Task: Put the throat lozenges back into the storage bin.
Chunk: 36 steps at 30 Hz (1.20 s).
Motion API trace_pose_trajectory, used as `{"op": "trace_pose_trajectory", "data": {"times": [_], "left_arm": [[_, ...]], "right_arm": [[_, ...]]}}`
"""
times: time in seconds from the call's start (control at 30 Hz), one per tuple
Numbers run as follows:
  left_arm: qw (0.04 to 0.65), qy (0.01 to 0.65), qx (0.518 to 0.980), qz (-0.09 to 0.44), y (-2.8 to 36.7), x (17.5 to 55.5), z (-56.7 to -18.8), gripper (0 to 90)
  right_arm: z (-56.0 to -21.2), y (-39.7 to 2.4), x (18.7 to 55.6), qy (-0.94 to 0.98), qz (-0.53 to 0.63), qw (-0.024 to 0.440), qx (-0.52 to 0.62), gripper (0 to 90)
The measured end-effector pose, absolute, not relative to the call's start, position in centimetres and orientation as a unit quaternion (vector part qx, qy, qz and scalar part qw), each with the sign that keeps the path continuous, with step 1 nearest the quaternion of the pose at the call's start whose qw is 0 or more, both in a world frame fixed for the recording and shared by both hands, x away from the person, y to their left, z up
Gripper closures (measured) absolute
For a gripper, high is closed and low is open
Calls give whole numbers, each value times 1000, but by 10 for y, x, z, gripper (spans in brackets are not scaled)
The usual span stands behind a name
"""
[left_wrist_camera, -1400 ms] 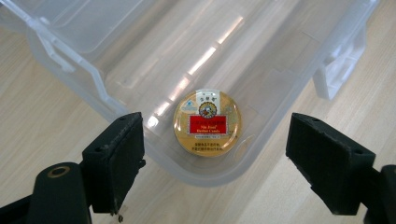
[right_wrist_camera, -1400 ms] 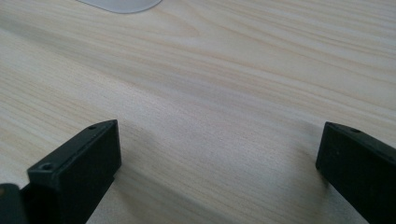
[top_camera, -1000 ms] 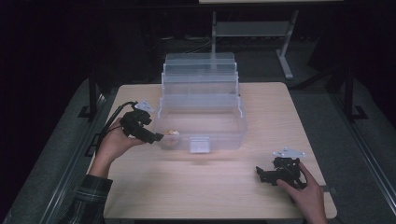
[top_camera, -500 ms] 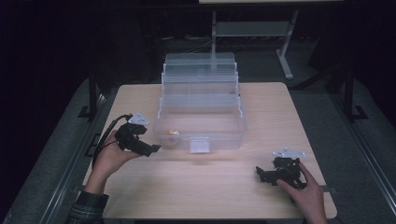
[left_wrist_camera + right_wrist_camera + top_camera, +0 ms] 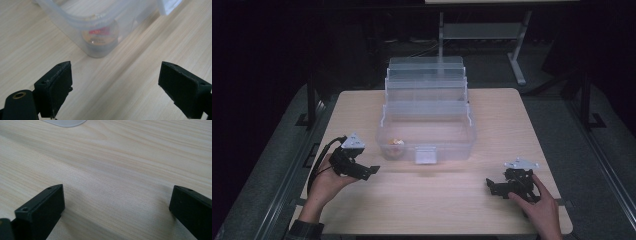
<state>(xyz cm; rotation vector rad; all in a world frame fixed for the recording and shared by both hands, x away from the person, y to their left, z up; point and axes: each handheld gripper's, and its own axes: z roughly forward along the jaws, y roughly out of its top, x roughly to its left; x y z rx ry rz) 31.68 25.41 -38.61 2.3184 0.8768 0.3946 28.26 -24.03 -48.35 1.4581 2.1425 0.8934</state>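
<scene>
A clear plastic tiered organiser box (image 5: 427, 125) stands open in the middle of the wooden table (image 5: 432, 200). In its lower bin's front left corner sits a small round item with a red and orange label (image 5: 395, 145), seen through the wall (image 5: 100, 37). My left gripper (image 5: 371, 170) is open and empty, held just left of the box front, its jaws wide apart (image 5: 117, 90). My right gripper (image 5: 492, 187) rests open and empty near the table's front right, over bare wood (image 5: 117, 212).
The box's white front latch (image 5: 425, 155) hangs at its front middle. A metal stand (image 5: 477, 30) is on the dark floor behind the table. Bare table surface lies between the two grippers and along the sides of the box.
My left gripper has drawn back from the box's front left corner toward the person and down to the left. The right gripper has stayed put.
</scene>
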Motion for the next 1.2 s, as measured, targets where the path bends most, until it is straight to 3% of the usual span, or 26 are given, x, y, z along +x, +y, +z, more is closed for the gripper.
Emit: {"op": "trace_pose_trajectory", "data": {"times": [0.77, 1.2], "left_arm": [[329, 371, 850, 179, 279, 270, -440, 111], [311, 388, 852, 164, 288, 258, -464, 110]], "right_arm": [[-483, -240, 283, 766, 319, 199, 521, 0], [-483, -240, 283, 766, 320, 199, 521, 0]]}}
